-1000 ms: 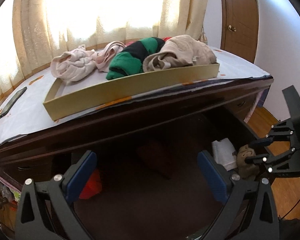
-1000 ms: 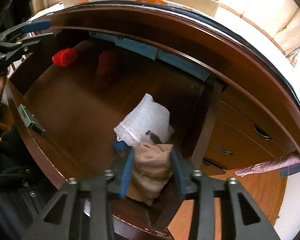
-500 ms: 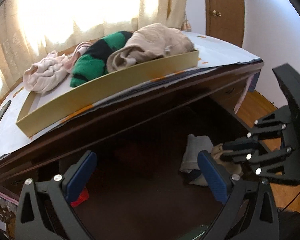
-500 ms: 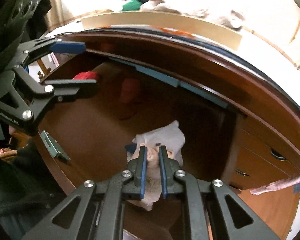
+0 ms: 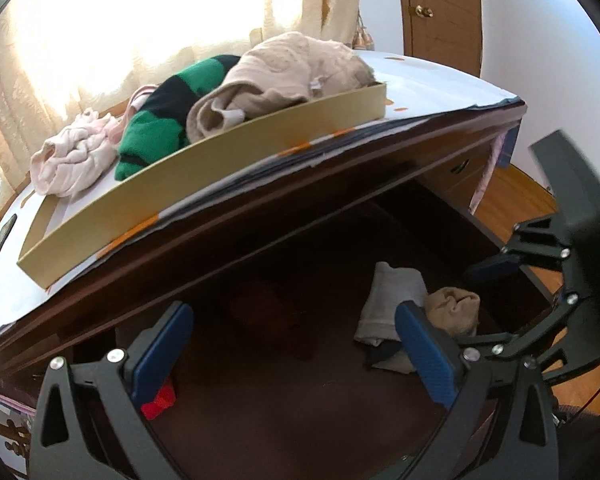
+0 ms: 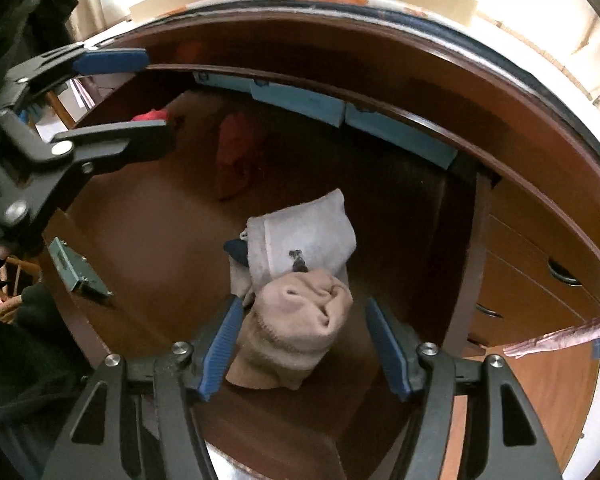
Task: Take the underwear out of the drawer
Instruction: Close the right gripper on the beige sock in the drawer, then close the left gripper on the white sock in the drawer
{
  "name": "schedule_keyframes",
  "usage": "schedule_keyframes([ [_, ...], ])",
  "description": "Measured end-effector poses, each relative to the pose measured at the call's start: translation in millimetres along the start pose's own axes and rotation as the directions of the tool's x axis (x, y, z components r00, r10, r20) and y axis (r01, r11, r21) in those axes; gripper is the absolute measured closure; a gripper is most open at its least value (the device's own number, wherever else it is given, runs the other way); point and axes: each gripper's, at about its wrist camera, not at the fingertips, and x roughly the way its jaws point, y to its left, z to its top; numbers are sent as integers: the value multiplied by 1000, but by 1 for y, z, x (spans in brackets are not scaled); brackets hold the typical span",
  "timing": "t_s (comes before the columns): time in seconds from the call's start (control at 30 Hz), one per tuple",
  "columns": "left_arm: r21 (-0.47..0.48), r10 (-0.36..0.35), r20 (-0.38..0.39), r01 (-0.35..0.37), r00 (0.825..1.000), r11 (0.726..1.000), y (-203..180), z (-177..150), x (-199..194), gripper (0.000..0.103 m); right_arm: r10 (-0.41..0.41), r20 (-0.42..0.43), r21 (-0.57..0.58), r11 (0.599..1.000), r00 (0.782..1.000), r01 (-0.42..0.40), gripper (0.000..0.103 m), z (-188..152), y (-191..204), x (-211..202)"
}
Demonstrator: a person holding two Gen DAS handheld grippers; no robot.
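The drawer (image 6: 140, 240) stands pulled out. A rolled beige underwear (image 6: 300, 320) lies at its right front, on a folded white garment (image 6: 300, 236) and a dark blue piece (image 6: 236, 250). My right gripper (image 6: 302, 306) points down over the beige roll with its jaws opening. The roll sits between the pads, the right pad clear of it. In the left wrist view the beige roll (image 5: 454, 310) lies between the right gripper's fingers (image 5: 496, 266). My left gripper (image 5: 292, 312) hangs open and empty over the drawer's dark middle.
A cardboard tray (image 5: 220, 184) on the dresser top holds pink, green-black and beige clothes. A red item (image 6: 152, 115) and a dark red garment (image 6: 234, 156) lie at the drawer's back. More drawers (image 6: 540, 280) are to the right. A phone (image 5: 0, 240) lies far left.
The right jaws, pinched shut on the beige roll half a second ago, have spread apart, and the roll rests in the drawer. The left gripper has shifted sideways towards the right one.
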Motion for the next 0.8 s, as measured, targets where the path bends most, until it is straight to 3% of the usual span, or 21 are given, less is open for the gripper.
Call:
schedule_keyframes([
  [0.17, 6, -7, -15, 7, 1000, 1000, 0, 3, 6, 1, 11, -28, 5, 1000, 1000, -11, 40, -4, -2, 9],
  [0.3, 35, -18, -31, 19, 999, 999, -9, 5, 13, 1, -17, -11, -39, 999, 1000, 17, 66, -9, 3, 9],
  [0.37, 45, -43, -50, 45, 998, 998, -15, 6, 19, 1, -3, 24, -25, 1000, 1000, 3, 69, -11, 3, 5],
  [0.6, 158, -73, -133, 94, 988, 983, -44, 13, 44, 1, -73, 153, 56, 996, 986, 65, 70, -19, -5, -21],
  [0.7, 165, -121, -191, 154, 974, 974, -53, 18, 59, 4, -88, 171, 63, 995, 981, 78, 70, -19, -6, -26],
  [0.8, 191, -123, -234, 169, 965, 967, -64, 22, 71, 9, -103, 188, 64, 994, 977, 92, 70, -23, -4, -31],
])
